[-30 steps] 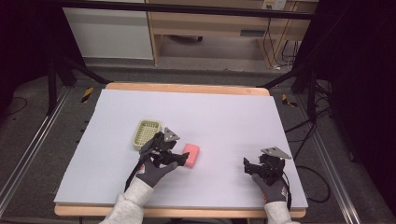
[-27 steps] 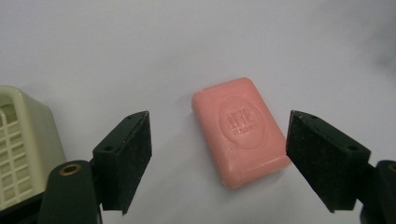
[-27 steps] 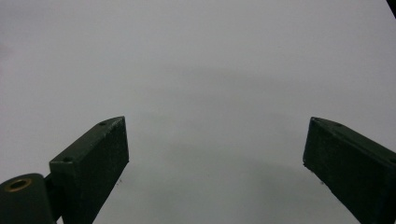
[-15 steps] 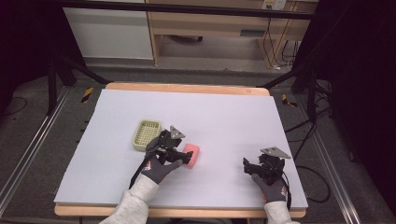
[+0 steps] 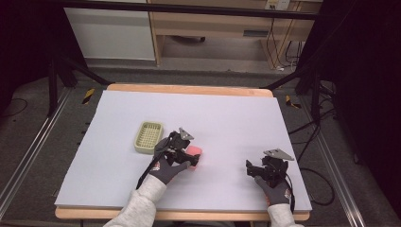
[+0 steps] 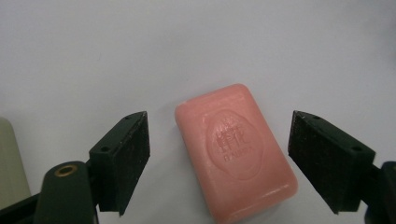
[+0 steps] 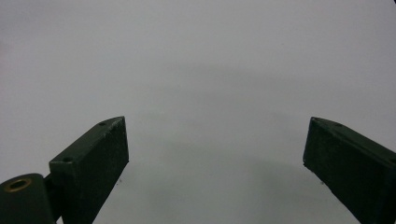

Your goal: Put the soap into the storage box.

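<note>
A: The left tool (image 6: 217, 158) stands spread wide, its jaws having just been opening, and the pink soap bar (image 6: 236, 151) lies between them with a clear gap on each side. Neither pad presses on it.

B: So the bar is not gripped. Where does it lie on the table (image 5: 227, 113)?

A: Flat on the pale surface, stamped face up, toward the person's side and a little left of the middle. In the high view the soap bar (image 5: 195, 152) pokes out just beyond the left tool (image 5: 182, 152).

B: Which way does its long axis run?

A: In the left gripper view it runs from the near right corner up toward the far left, slightly tilted against the line the tool looks along. The jaws flank the two long sides, so a squeeze would take it across the narrow width, which I judge the right way to pinch it.

B: And what lies around it?

A: The pale green soap dish (image 5: 148, 137) sits just beside it, on the far left side of the left hand. The right tool (image 5: 255, 169) rests well apart, over bare table, spread open with nothing between its jaws. The left hand is plainly the nearer one.
</note>
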Demonstrator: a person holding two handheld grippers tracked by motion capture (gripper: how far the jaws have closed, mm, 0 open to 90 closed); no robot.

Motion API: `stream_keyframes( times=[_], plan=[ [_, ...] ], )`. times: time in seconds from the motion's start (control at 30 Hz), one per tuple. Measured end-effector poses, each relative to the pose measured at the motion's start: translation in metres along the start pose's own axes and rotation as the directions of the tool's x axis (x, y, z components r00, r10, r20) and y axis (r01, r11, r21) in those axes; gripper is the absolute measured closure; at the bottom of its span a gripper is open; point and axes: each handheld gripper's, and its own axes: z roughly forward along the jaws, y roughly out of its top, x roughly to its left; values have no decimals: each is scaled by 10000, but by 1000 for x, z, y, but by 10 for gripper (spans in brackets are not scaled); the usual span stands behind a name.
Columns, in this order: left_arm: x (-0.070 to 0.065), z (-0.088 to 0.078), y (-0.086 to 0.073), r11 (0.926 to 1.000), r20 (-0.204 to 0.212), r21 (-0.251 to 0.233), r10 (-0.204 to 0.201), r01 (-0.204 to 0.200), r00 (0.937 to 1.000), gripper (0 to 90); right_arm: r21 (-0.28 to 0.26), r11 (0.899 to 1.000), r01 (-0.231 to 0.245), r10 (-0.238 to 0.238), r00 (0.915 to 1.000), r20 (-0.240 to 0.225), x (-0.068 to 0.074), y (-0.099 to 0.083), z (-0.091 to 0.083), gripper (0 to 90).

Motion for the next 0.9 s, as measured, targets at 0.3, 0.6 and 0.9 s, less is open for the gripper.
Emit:
stream_keyframes(
  times=[0.3,0.6,0.9],
  plan=[
    [-4,11,2,9996,4,271,35,-35,10000,202,44,10000,47,-47,10000,-22,0,0,0,71],
    [-7,22,0,9982,-50,587,88,-85,9999,198,69,10000,36,-35,10000,-14,1,0,0,71],
    [-5,28,-1,9963,110,861,-63,54,9999,210,85,9999,109,-109,9999,-26,1,0,1,71]
  ],
)
